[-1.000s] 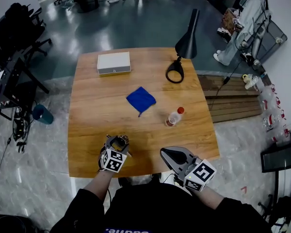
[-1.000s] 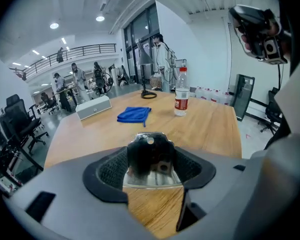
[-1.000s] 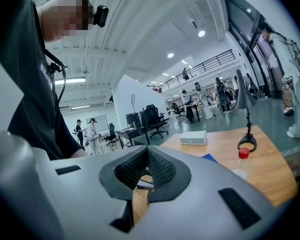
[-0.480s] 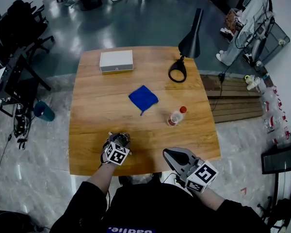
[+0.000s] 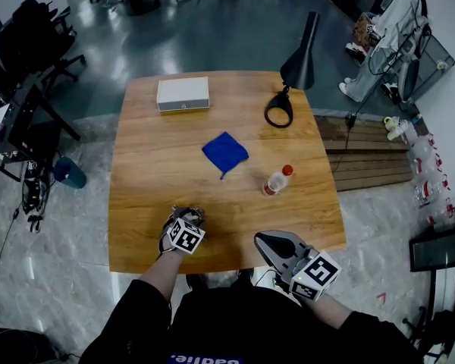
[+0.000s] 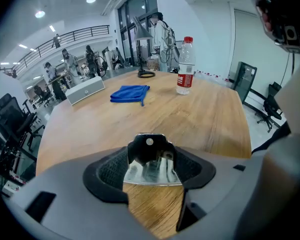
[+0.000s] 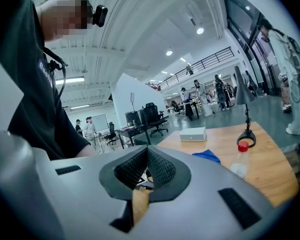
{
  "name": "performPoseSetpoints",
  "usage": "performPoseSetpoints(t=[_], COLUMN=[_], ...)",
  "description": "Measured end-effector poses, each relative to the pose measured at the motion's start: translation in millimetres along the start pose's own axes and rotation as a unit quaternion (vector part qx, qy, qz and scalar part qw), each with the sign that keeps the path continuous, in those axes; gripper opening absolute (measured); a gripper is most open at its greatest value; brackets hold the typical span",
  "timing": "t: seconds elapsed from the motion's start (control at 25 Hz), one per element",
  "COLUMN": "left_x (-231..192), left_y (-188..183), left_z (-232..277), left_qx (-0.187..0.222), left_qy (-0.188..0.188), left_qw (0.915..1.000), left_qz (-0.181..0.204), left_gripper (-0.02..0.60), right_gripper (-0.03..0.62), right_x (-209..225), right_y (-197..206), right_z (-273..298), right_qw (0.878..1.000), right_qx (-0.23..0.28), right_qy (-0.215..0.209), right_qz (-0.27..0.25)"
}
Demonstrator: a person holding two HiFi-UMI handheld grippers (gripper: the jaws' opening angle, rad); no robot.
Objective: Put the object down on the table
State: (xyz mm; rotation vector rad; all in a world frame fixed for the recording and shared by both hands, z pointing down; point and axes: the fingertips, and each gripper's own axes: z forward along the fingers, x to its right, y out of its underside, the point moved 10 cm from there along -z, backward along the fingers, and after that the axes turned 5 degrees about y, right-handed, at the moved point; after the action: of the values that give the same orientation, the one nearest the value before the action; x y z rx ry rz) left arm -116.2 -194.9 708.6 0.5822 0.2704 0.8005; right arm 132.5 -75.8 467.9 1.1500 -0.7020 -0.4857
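My left gripper hovers just over the near edge of the wooden table, left of centre. It is shut on a small shiny metal object with a black top, which sits between the dark pads low above the wood. My right gripper is at the table's front edge to the right. Its ribbed pads meet with nothing between them in the right gripper view. The object is mostly hidden by the gripper in the head view.
A clear bottle with a red cap stands right of centre, with a blue cloth in the middle. A white box lies at the far left and a black desk lamp at the far right. Office chairs and people stand beyond.
My left gripper has shifted slightly forward and to the right over the table, still holding the metal object. The right gripper has hardly moved.
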Motion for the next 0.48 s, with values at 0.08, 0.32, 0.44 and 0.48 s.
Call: performPoseSetpoints(t=[0.08,0.32,0.44,0.48], left_x=[-0.8,0.5,2.1,2.8], left_y=[1.1,5.2,1.6,0.1], left_z=[2.1,6.3,7.3,7.6], left_qx=[-0.007,-0.026,-0.023,-0.023], left_qy=[-0.001,-0.001,0.0,0.0], left_qw=[1.0,0.9996,0.9997,0.9997], left_qz=[-0.001,0.006,0.01,0.012], left_gripper=[0.29,0.29,0.285,0.286], right_gripper=[0.005,0.005,0.005,0.005], right_x=[0.3,-0.2,0.4,0.1], right_y=[0.3,0.6,1.9,2.2], right_z=[-0.5,-3.5,-4.9,-5.5], right_qw=[1.0,1.0,1.0,1.0], right_qx=[-0.001,-0.002,-0.004,-0.004], right_qy=[0.002,0.006,0.006,0.006], right_qz=[-0.001,0.001,0.001,0.001])
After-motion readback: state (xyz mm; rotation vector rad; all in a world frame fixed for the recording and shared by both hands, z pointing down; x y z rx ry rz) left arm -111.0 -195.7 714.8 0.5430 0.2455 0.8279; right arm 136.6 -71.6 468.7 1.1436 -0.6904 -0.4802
